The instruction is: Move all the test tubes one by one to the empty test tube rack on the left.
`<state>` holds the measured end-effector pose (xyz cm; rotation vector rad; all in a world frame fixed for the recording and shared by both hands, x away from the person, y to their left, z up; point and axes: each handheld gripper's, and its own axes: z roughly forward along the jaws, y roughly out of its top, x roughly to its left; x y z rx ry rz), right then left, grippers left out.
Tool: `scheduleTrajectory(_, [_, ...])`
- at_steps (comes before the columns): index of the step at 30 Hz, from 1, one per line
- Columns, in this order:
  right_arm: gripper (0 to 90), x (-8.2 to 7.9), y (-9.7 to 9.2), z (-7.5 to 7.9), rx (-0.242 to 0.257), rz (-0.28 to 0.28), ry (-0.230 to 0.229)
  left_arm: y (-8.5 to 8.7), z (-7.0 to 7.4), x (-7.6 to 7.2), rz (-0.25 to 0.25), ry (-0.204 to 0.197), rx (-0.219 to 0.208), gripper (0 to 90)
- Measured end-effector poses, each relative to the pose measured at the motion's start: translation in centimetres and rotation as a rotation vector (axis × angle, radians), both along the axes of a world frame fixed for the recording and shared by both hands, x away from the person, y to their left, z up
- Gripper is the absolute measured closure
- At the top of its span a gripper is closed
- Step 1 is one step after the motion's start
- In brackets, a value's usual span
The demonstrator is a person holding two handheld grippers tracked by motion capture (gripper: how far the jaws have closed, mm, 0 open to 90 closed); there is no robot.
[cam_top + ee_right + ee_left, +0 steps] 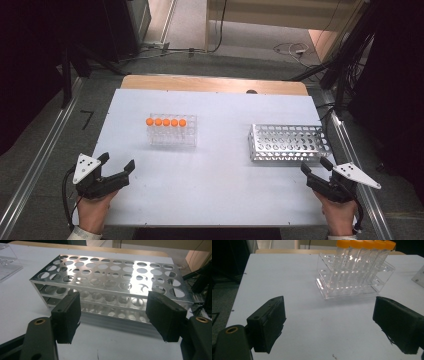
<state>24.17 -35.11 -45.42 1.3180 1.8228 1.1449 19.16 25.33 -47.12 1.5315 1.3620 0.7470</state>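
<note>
A clear plastic rack [171,131] stands left of the table's middle and holds several orange-capped tubes [166,122] in its back row. In the left gripper view the same rack [352,282] and tubes [362,255] stand ahead, beyond the jaws. An empty perforated metal rack [287,142] sits at the right; in the right gripper view this metal rack [112,285] lies close in front. My left gripper [117,162] rests open near the front left edge, with nothing between its jaws. My right gripper [315,165] is open just before the metal rack's near right corner.
The white table top [215,175] has a wooden strip along its far edge. Metal rails run down both sides of the table. Cables lie on the floor beyond, and dark equipment stands at the left and right.
</note>
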Motion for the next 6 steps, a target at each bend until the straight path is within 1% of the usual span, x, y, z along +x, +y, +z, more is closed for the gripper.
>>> scheduleTrajectory(6, [25.9,-0.41,-1.14,-0.33,-0.002,-0.036,0.008,0.39,-0.37,-0.15,0.008,0.015,0.008,10.9])
